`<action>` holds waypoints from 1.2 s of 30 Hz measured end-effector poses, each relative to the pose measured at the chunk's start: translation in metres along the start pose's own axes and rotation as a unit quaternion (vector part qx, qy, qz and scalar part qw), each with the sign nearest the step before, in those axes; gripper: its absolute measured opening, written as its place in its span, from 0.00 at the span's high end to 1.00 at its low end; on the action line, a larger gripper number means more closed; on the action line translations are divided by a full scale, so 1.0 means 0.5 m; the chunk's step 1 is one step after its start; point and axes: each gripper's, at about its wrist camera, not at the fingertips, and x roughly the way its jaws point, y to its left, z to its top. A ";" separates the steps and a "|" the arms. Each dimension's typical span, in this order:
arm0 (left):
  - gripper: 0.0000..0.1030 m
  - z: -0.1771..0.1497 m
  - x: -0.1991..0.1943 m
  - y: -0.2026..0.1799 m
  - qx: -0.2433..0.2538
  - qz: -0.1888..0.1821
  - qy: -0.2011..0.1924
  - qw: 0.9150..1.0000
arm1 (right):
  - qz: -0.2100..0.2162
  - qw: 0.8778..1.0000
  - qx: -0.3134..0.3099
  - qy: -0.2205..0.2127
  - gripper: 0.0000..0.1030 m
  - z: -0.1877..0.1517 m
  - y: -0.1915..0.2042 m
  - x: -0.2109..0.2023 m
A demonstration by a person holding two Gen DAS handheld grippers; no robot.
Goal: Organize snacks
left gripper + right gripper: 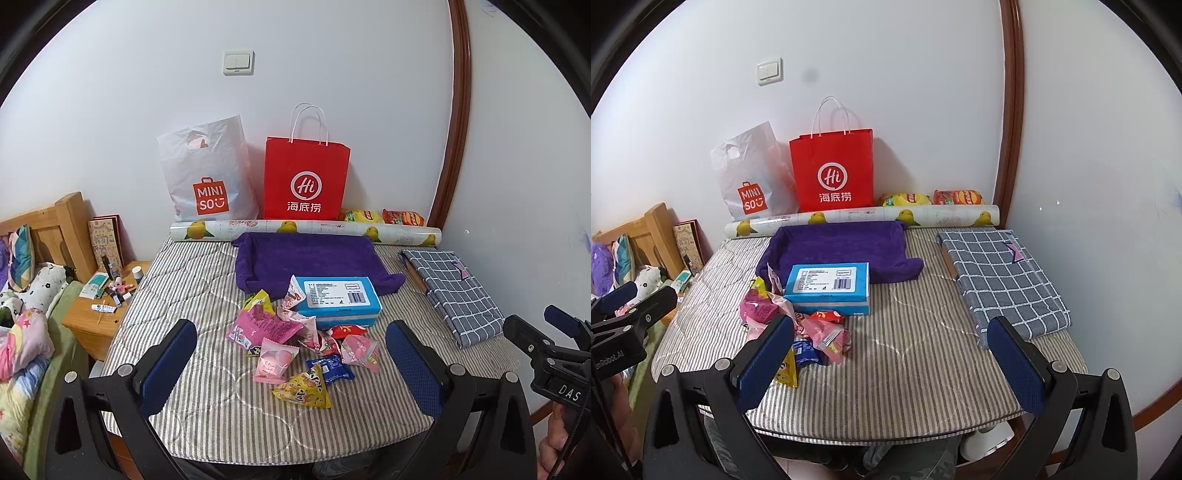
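Observation:
A pile of small snack packets (295, 347) lies mid-table on the striped cover: pink ones, a blue one (330, 367) and a yellow one (304, 389). It also shows in the right wrist view (812, 332). A blue box (338, 301) (829, 288) sits just behind the pile. My left gripper (291, 373) is open and empty, held above the near side of the pile. My right gripper (890, 363) is open and empty, to the right of the pile over bare cover. Two chip bags (384, 217) (931, 198) lie at the back by the wall.
A purple towel (306, 262) lies behind the box. A lemon-print roll (303, 230), a red paper bag (304, 177) and a white Miniso bag (207, 177) stand at the back. A folded checked cloth (1001, 280) lies right. A cluttered nightstand (107, 302) stands left.

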 end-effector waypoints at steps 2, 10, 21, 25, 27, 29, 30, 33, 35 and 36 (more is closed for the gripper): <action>0.00 0.000 0.000 0.000 0.000 0.000 0.000 1.000 | 0.000 1.000 0.000 -0.001 0.00 0.000 0.000 0.000; 0.00 -0.001 0.000 0.001 0.000 0.000 0.000 1.000 | 0.001 1.000 0.000 -0.002 0.00 0.000 0.001 -0.001; 0.00 0.001 -0.001 0.002 -0.001 0.000 -0.001 1.000 | 0.002 1.000 0.001 -0.003 0.00 0.001 0.000 -0.002; 0.00 0.000 -0.002 0.002 0.000 0.000 -0.001 1.000 | 0.000 1.000 0.002 -0.004 0.00 0.002 -0.001 -0.003; 0.00 0.000 -0.002 0.002 -0.001 0.001 -0.002 1.000 | -0.001 1.000 0.003 -0.003 0.00 0.004 -0.002 -0.003; 0.00 0.000 -0.002 0.002 -0.001 0.000 -0.002 1.000 | -0.002 1.000 0.002 -0.003 0.00 0.003 -0.004 -0.003; 0.00 0.002 -0.002 0.002 -0.001 0.000 -0.002 1.000 | -0.002 1.000 0.002 -0.003 0.00 0.004 -0.004 -0.003; 0.00 0.001 -0.002 0.002 0.000 0.000 -0.002 1.000 | 0.000 1.000 0.001 -0.004 0.00 0.003 -0.003 -0.004; 0.00 0.003 -0.002 0.002 0.002 0.001 -0.001 1.000 | 0.000 1.000 0.000 -0.005 0.00 0.002 -0.002 -0.004; 0.00 0.006 -0.002 0.000 0.003 0.001 -0.001 1.000 | 0.002 1.000 -0.001 -0.005 0.00 0.002 -0.001 -0.003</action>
